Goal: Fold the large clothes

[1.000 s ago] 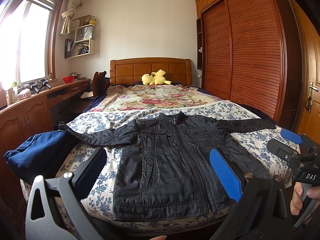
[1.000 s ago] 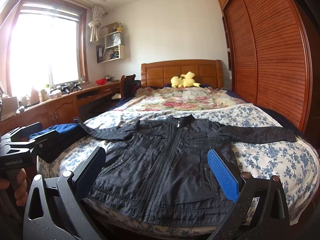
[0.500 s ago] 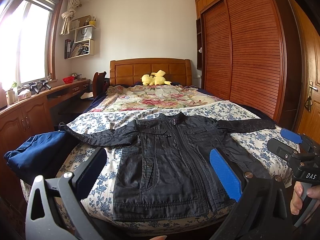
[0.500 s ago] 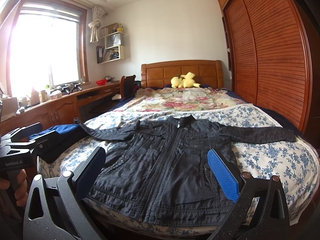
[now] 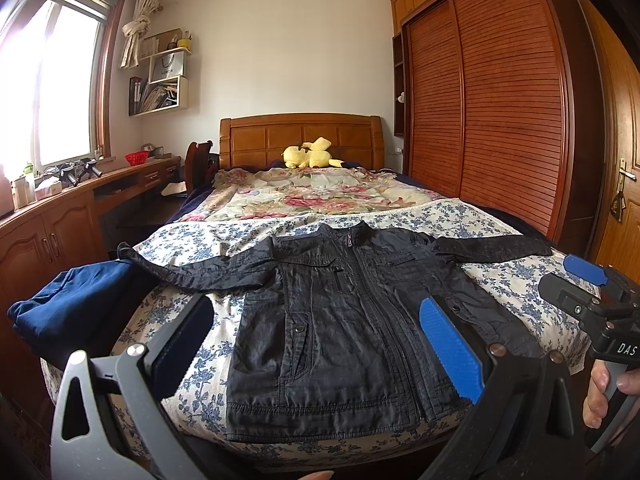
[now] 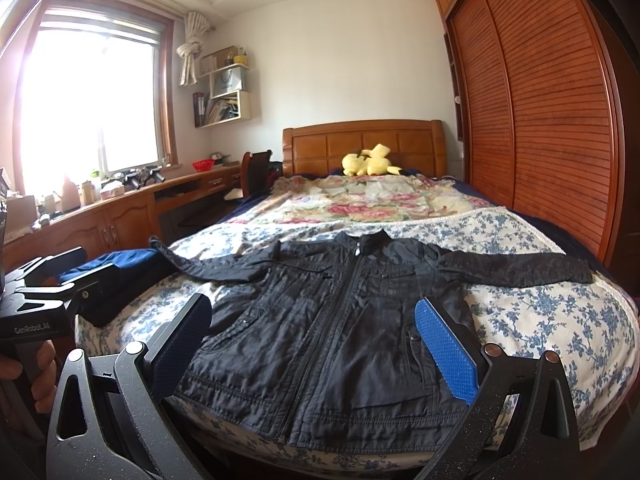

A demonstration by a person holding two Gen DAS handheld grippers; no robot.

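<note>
Left wrist view matches the frames from a second ago: nothing has shifted, and the left gripper (image 5: 316, 344) still hovers short of the bed's foot edge with its ribbed blue pads spread wide around nothing. The black jacket (image 5: 340, 320), thin crinkled cloth zipped to its stand collar, lies flat and face-up at the foot end of the blue-flowered bedspread (image 5: 516, 276), sleeves stretched toward both side edges. The right gripper (image 6: 312, 340) likewise hangs open and empty before the hem.
</note>
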